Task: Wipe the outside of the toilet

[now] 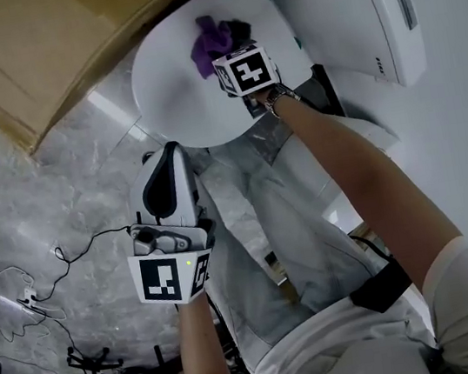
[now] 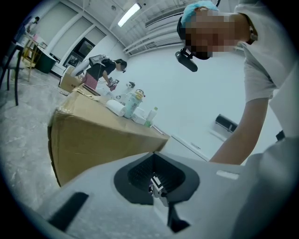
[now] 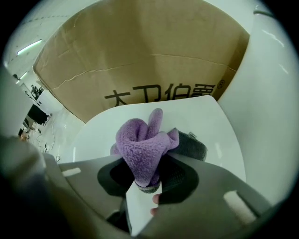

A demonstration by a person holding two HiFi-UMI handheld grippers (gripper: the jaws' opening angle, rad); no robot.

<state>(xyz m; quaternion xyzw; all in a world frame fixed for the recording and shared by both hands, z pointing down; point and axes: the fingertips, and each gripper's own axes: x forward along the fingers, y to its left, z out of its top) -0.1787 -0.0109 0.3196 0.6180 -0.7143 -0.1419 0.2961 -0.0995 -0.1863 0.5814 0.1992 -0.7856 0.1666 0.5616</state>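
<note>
Right hand-held gripper (image 3: 147, 186): I see its jaws pinching a purple cloth (image 3: 142, 144).
Cloth: bunched against the white toilet lid (image 1: 170, 86), upper centre of the head view.
Left hand-held gripper (image 2: 156, 186): I read its jaws as pressed together, nothing between them; lower left, apart from the lid.
Cardboard box (image 1: 37, 54): upper left, beside the lid.

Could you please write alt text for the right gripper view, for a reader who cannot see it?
The right gripper is shut on a bunched purple cloth, held against or just above the white toilet lid. A large brown cardboard box with dark print stands behind the lid.
</note>
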